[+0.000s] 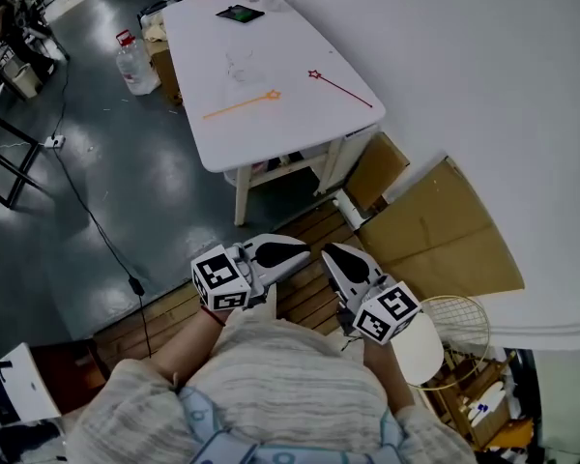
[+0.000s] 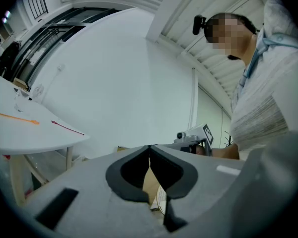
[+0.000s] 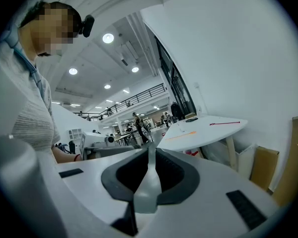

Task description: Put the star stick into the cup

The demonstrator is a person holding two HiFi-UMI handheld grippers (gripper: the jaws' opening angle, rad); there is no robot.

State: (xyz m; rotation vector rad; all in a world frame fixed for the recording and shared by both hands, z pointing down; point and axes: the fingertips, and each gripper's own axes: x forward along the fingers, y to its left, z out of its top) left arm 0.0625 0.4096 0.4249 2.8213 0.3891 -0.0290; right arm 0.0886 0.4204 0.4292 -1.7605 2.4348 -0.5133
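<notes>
Jaws clenched empty on left gripper and right gripper — orange star stick, cup on far table.

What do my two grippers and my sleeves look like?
The left gripper and right gripper are both pale grey moulded shells that taper to the tips, with black pads inside. Each carries a white cube with black square markers. The sleeves are a light, finely striped knit.
</notes>
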